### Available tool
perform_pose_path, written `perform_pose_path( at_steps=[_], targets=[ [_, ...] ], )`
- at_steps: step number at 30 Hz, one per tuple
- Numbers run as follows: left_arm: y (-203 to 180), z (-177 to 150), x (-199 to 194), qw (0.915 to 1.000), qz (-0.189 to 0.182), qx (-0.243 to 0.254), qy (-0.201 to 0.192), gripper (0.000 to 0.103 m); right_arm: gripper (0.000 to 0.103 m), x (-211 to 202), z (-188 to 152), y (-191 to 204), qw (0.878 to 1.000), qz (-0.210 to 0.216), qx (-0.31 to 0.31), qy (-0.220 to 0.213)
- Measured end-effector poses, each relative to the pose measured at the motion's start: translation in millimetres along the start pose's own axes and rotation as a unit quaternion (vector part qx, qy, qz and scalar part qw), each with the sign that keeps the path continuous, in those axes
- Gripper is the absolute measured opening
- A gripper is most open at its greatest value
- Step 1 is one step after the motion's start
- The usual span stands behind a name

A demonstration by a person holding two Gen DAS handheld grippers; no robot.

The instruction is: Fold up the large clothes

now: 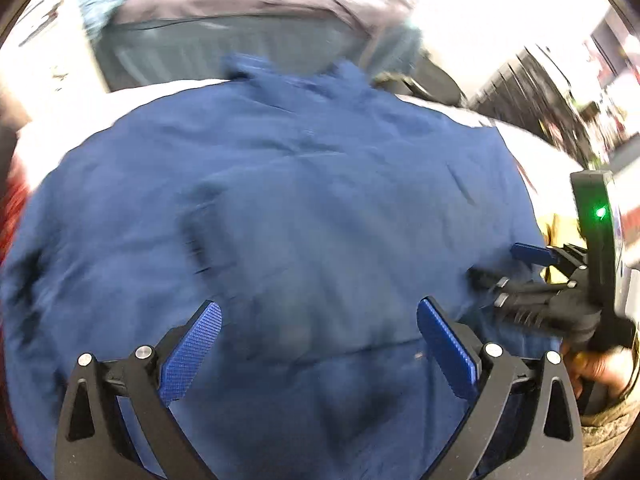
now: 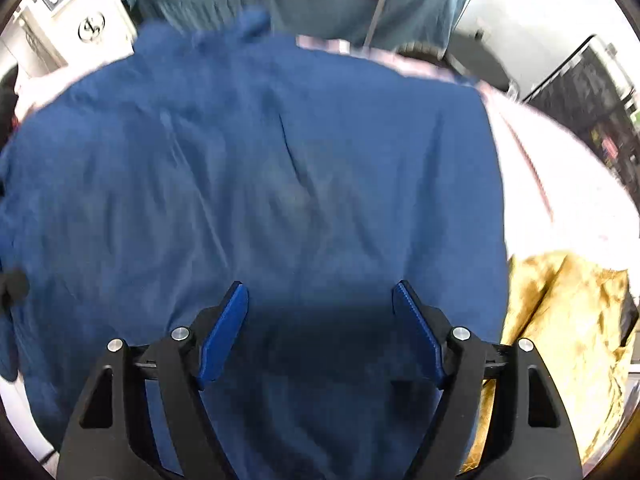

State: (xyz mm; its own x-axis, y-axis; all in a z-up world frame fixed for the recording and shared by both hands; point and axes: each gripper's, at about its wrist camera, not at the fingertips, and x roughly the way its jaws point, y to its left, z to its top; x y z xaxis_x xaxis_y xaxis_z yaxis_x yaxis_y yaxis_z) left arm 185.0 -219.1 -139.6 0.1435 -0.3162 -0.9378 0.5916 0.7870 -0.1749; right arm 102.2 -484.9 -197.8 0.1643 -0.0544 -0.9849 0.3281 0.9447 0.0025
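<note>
Folding is looking barely begun, judging from how things are lying. A large blue garment (image 1: 304, 208) is spreading across nearly the whole of both views, lying on a white surface (image 1: 532, 148) that could be a bed or a counter; I am not able to say which. The cloth is sitting broad and mostly flat, with a collar-like lump at the upper centre of the frame and soft creases running down the middle, and no clean folded edge is showing anywhere. The left gripper (image 1: 318, 344) is hovering at the lower centre of its view with fingers standing wide apart, nothing between them. The right gripper (image 2: 320, 332) is doing the same in its own view, fingers spread and empty over the near part of the blue cloth; in the left wrist view it is appearing at the right edge, a green light glowing on its body. Whether either one is touching the fabric is not readable through the motion blur. A yellowish-gold cloth (image 2: 560, 320) is lying just beside the garment at the lower right of the right wrist view. A grey-teal piece of furniture (image 1: 240, 48) is sitting behind, at the top of the frame. Remaining, by my estimate: gripping an edge or sleeve, bringing sides inward, then doubling the length.
</note>
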Motion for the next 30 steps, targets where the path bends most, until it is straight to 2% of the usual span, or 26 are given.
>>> perform_pose_path(
  at_steps=[5, 7, 9, 11, 20, 24, 30],
  targets=[
    [-8.1, -7.8, 72.7, 0.9929, 0.066, 0.029, 0.095, 0.098, 0.096, 21.6, -6.4, 5.0, 1.000, -0.009, -0.010, 0.007],
    [3.4, -10.2, 85.6, 0.9931, 0.051, 0.000, 0.105, 0.098, 0.097, 33.8, -6.6, 11.3, 0.999, -0.024, -0.015, 0.017],
    [16.9, -12.5, 88.8, 0.9947, 0.034, -0.025, 0.094, 0.098, 0.097, 40.1, -5.6, 15.2, 0.999, -0.039, -0.016, 0.016],
    [22.4, -13.5, 91.1, 0.9954, 0.026, -0.027, 0.088, 0.098, 0.098, 43.0, -5.6, 17.6, 0.999, -0.046, -0.011, 0.004],
    [9.3, -17.1, 100.6, 0.9948, 0.070, -0.014, 0.072, 0.098, 0.098, 49.0, -21.0, 17.3, 0.998, -0.051, -0.012, -0.022],
    [9.3, -16.0, 103.1, 0.9948, 0.067, -0.015, 0.075, 0.098, 0.098, 50.0, -24.4, 21.0, 0.998, -0.060, -0.013, -0.028],
    [3.6, -22.5, 97.1, 0.9963, 0.057, -0.012, 0.064, 0.098, 0.098, 44.1, -32.3, 50.6, 0.998, -0.061, -0.017, -0.030]
  ],
)
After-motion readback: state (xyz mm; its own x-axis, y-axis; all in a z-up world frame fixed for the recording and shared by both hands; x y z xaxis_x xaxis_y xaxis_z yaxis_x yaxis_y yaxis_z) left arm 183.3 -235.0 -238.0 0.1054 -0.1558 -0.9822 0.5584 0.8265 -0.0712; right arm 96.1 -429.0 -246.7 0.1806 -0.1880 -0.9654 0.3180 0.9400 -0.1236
